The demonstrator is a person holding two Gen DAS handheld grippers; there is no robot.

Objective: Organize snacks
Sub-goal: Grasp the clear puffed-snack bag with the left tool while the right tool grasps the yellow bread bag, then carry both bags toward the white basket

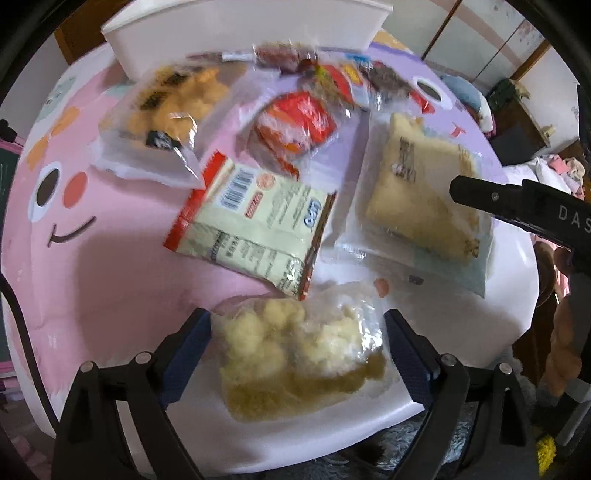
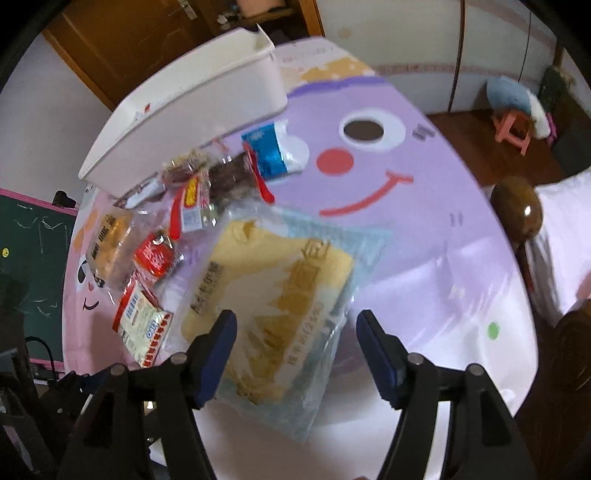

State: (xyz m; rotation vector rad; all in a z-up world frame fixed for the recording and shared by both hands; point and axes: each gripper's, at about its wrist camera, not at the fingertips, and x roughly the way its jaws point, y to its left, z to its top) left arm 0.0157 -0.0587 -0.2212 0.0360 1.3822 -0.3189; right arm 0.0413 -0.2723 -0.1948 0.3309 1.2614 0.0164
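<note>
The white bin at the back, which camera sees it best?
The right wrist view. There the white bin shows its long side, rim and one end, beyond the snack packets. The left wrist view catches only part of it, cut off by the picture's top edge.

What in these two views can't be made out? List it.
- White bin contents: both views show only its outer wall.
- Print on the cake packet: motion blur in both views.
- Small snacks by the bin: blurred and overlapping.
- Lower end of the clear bag of pale puffs: blurred, between the left gripper fingers.
</note>
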